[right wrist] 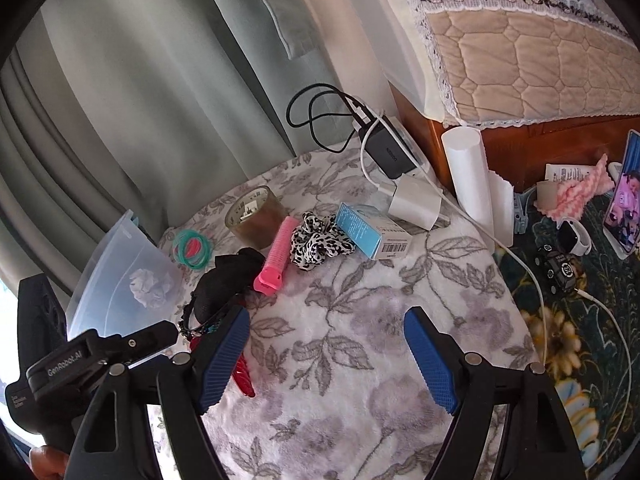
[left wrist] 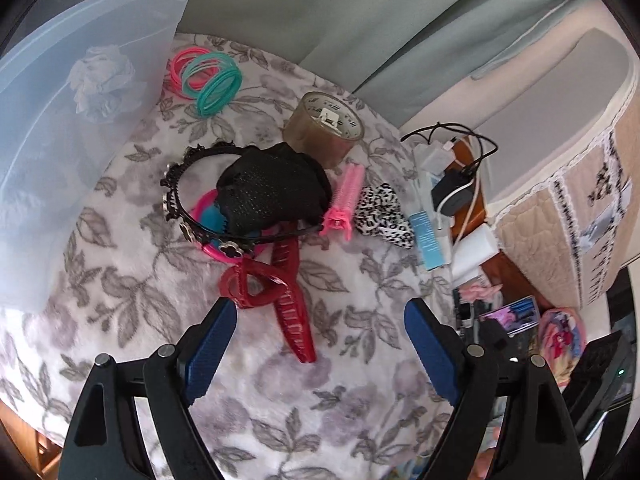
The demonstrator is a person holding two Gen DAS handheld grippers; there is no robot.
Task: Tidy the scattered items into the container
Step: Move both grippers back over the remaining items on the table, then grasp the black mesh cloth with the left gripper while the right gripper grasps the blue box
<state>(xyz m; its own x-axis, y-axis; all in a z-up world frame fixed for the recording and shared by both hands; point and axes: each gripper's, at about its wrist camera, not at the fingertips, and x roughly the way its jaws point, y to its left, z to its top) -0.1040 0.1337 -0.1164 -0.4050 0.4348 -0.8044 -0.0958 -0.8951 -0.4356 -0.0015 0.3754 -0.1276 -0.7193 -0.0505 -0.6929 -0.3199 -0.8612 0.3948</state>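
Note:
My left gripper is open and empty, just in front of a red claw clip on the floral blanket. Behind the clip lie a black headband, a black mesh cap, a pink clip, a leopard scrunchie, a tape roll and pink and teal bangles. The clear container at the left holds a crumpled tissue. My right gripper is open and empty over bare blanket, right of the red clip.
A blue box, chargers and cables lie at the blanket's far right edge. A white paper roll, a smartwatch and a phone sit to the right. Curtains hang behind. The left gripper's body shows at left.

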